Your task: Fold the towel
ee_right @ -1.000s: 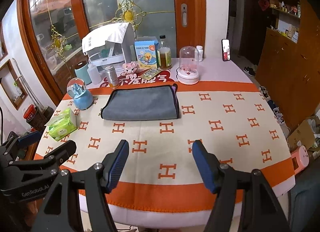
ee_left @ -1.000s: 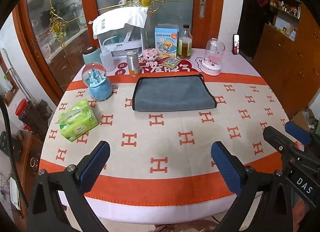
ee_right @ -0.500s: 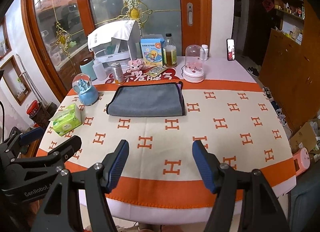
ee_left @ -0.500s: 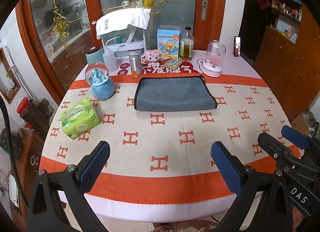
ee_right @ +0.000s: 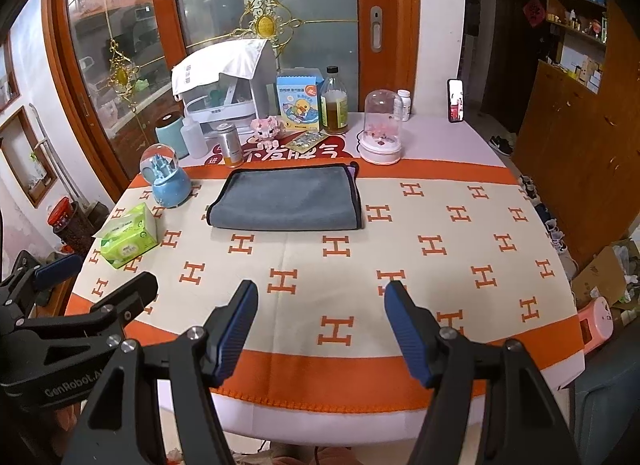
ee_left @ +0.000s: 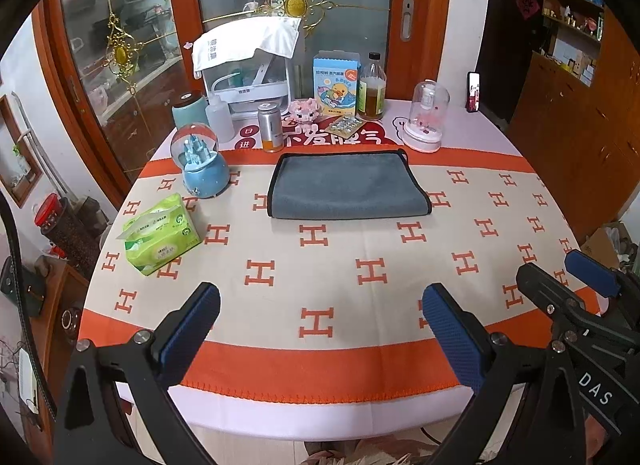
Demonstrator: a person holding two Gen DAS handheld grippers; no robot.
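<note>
A grey towel (ee_left: 348, 187) with a dark edge lies folded flat on the far half of the table; it also shows in the right wrist view (ee_right: 288, 199). My left gripper (ee_left: 320, 325) is open and empty, above the table's near edge, well short of the towel. My right gripper (ee_right: 322, 325) is open and empty, also at the near edge. Each gripper shows at the side of the other's view.
A green tissue pack (ee_left: 160, 233) and a blue snow globe (ee_left: 202, 165) stand left of the towel. A can (ee_left: 270, 127), bottle (ee_left: 372, 89), box, glass dome (ee_left: 426, 117) and white rack (ee_left: 248, 65) line the back. The tablecloth (ee_left: 360, 273) has an orange H pattern.
Both grippers have drawn back and up from the table, so more of its near edge shows. The towel has not moved. Both grippers stay open.
</note>
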